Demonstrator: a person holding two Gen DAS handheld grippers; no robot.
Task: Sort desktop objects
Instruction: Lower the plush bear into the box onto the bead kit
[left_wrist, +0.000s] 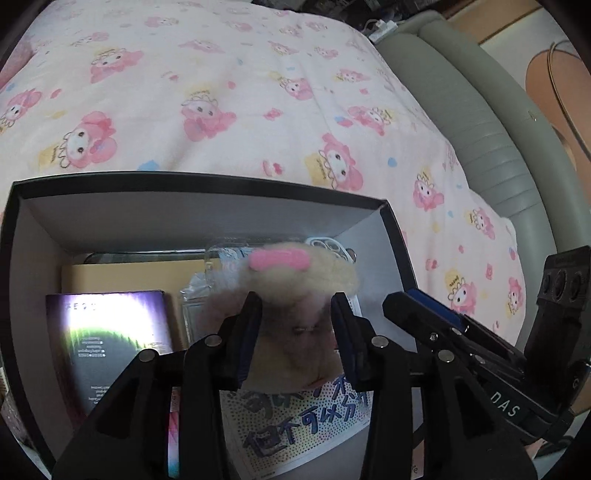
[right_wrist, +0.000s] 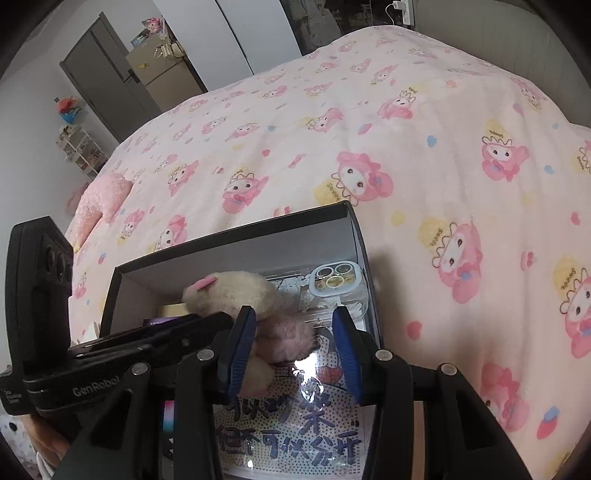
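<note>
A black box (left_wrist: 184, 178) (right_wrist: 258, 229) with a grey inside lies open on the bed. A cream and pink plush toy (left_wrist: 295, 273) (right_wrist: 229, 291) is over its contents. My left gripper (left_wrist: 297, 314) has the toy's pink body between its pads, and fur touches both. My right gripper (right_wrist: 291, 328) stands open beside it: the toy leans on its left pad and a gap shows at the right pad. Its fingers (left_wrist: 417, 310) reach over the box's right wall. Inside lie a dotted card with handwriting (left_wrist: 295, 424) (right_wrist: 295, 435), a clear phone case (right_wrist: 336, 284) and a purple booklet (left_wrist: 110, 332).
The box rests on a pink cartoon-print blanket (left_wrist: 258, 92) (right_wrist: 443, 147) that covers the whole bed. A grey padded bed frame (left_wrist: 480, 129) runs along the right. A pink pillow (right_wrist: 103, 199) lies at the far left, with a door and a cabinet (right_wrist: 162, 70) behind.
</note>
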